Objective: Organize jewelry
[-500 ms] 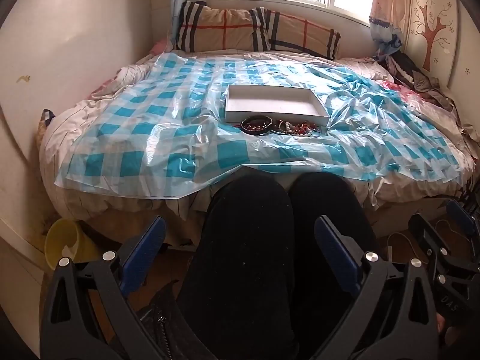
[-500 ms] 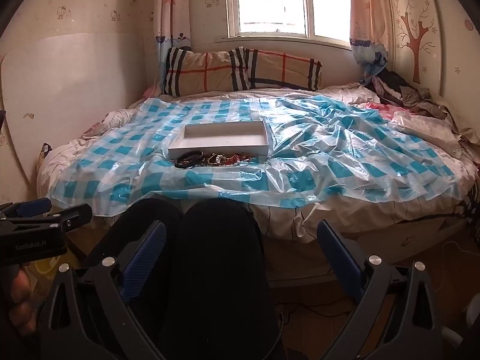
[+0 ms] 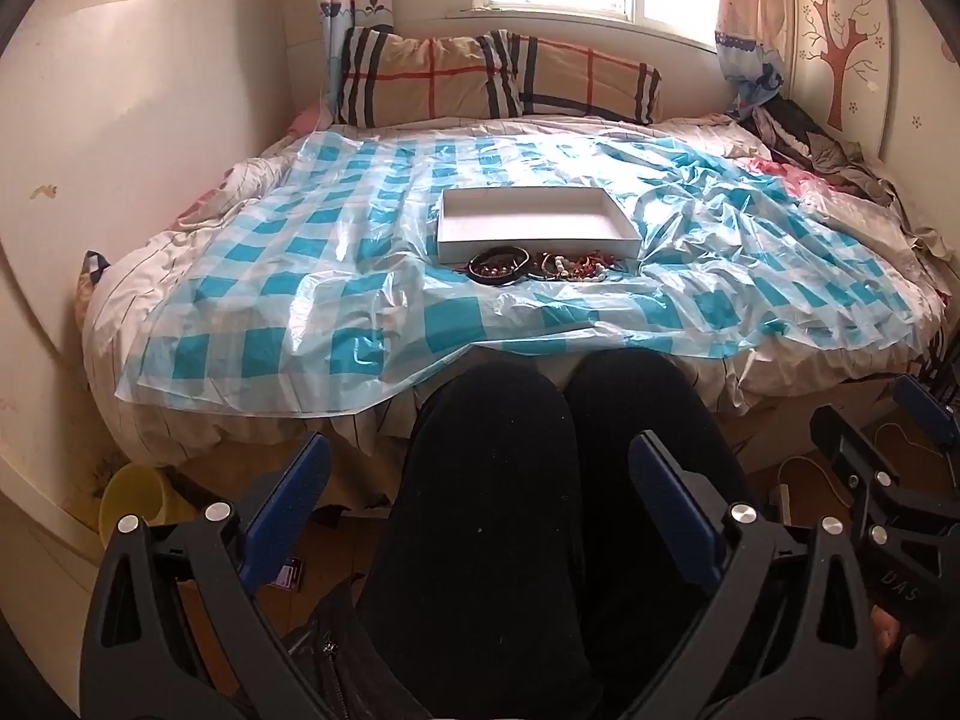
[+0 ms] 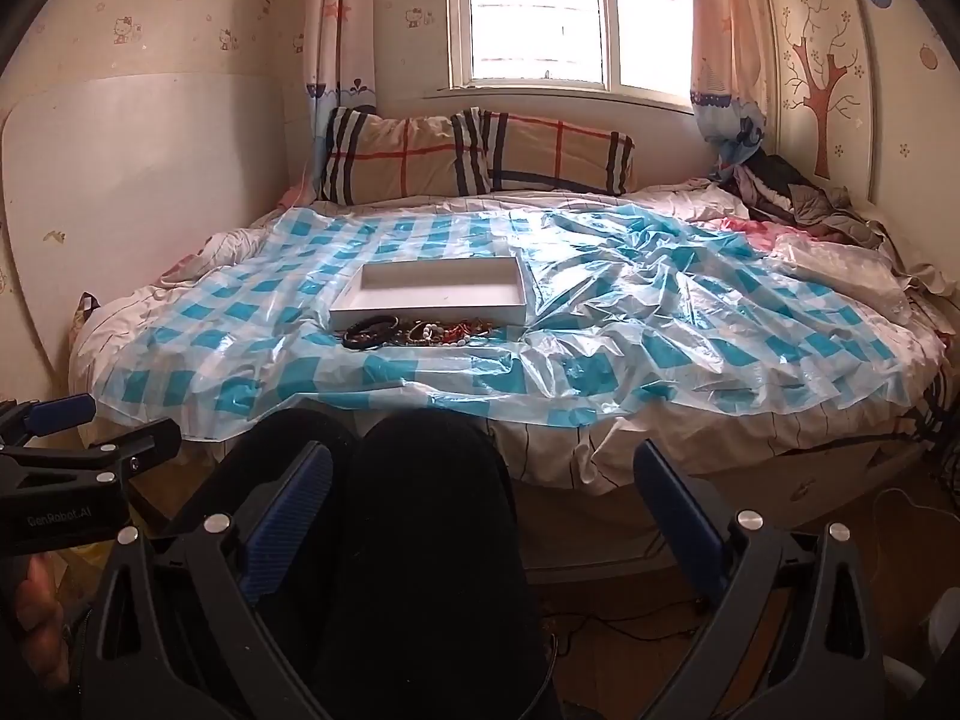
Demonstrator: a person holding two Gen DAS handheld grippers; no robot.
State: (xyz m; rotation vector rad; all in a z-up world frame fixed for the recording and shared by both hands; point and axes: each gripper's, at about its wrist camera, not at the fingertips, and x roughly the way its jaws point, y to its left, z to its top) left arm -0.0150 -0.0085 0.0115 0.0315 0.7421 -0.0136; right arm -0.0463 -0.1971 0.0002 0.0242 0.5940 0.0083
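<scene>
A pile of jewelry (image 3: 543, 266), dark bangles and beaded bracelets, lies on the blue-checked plastic sheet (image 3: 312, 300) on the bed. Just behind it sits an empty shallow white tray (image 3: 534, 249). The right wrist view shows the same jewelry (image 4: 420, 331) and tray (image 4: 426, 313). My left gripper (image 3: 480, 498) is open and holds nothing, low in front of the bed above a person's black-trousered knees (image 3: 498, 480). My right gripper (image 4: 480, 504) is open and bare too. Each gripper appears at the edge of the other's view, the right gripper (image 3: 900, 450) and the left gripper (image 4: 90, 438). Both are far short of the jewelry.
Two plaid pillows (image 3: 498, 78) lean under the window at the bed's head. Crumpled clothes (image 3: 816, 144) are heaped at the far right corner. A yellow tub (image 3: 135, 495) stands on the floor left of the bed, and cables (image 3: 804, 474) lie on the floor at right.
Both views have tipped up slightly, so the bed and tray sit a little lower in frame. Both grippers' jaws stay wide apart.
</scene>
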